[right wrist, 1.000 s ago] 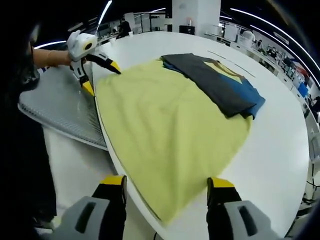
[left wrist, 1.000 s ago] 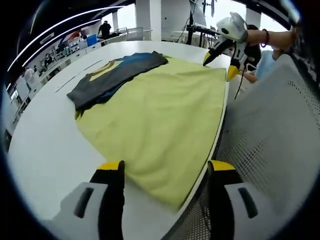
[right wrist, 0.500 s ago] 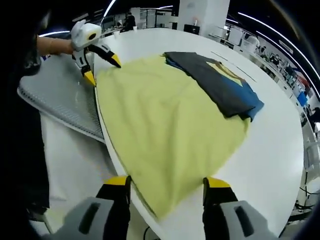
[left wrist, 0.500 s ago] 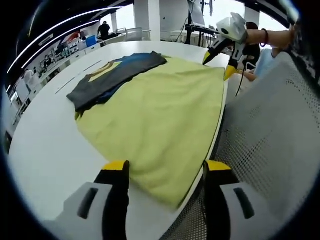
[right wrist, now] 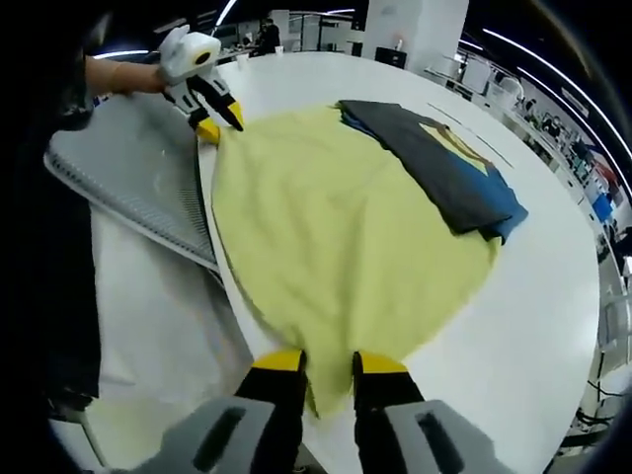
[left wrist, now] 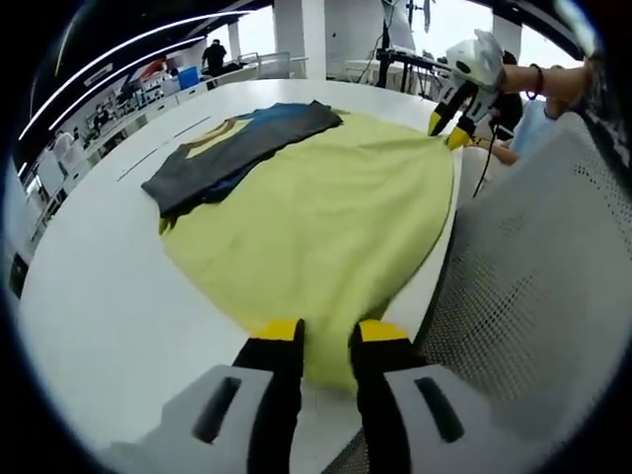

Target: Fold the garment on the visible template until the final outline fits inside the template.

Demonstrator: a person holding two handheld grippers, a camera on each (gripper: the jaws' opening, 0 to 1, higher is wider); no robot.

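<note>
Table (left wrist: pixel 89 296): white and round; on it lies the yellow garment (left wrist: pixel 316 217), spread flat, its near edge along the table's rim beside a grey mesh chair (left wrist: pixel 533 276).
Dark clothes (left wrist: pixel 232 148): a grey and blue folded pile on the garment's far-left part in the left gripper view, far-right in the right gripper view (right wrist: pixel 444 168); they touch and overlap the yellow cloth.
Left gripper (left wrist: pixel 326 341): jaws drawn nearly together on one near corner of the garment, cloth between the yellow tips; it also shows at the top left of the right gripper view (right wrist: pixel 212 114), pinching that corner.
Right gripper (right wrist: pixel 321 370): jaws likewise closed on the opposite near corner; seen from the left gripper view (left wrist: pixel 449 128) it pinches the far-right corner.
Template: I cannot make out any marked outline under the cloth.
Risk, grip: each hold looks shallow, at the very tip of a corner; a quick lift could let the cloth slip out.
Risk, dark clothes: lifting the near edge and carrying it over could drag or cover the pile, hiding it.
Risk, edge: slack cloth may slide off the rim toward the chair.
Change: a second ago both pairs of jaws stood wide apart, straddling the corners; now both are clamped on them.
</note>
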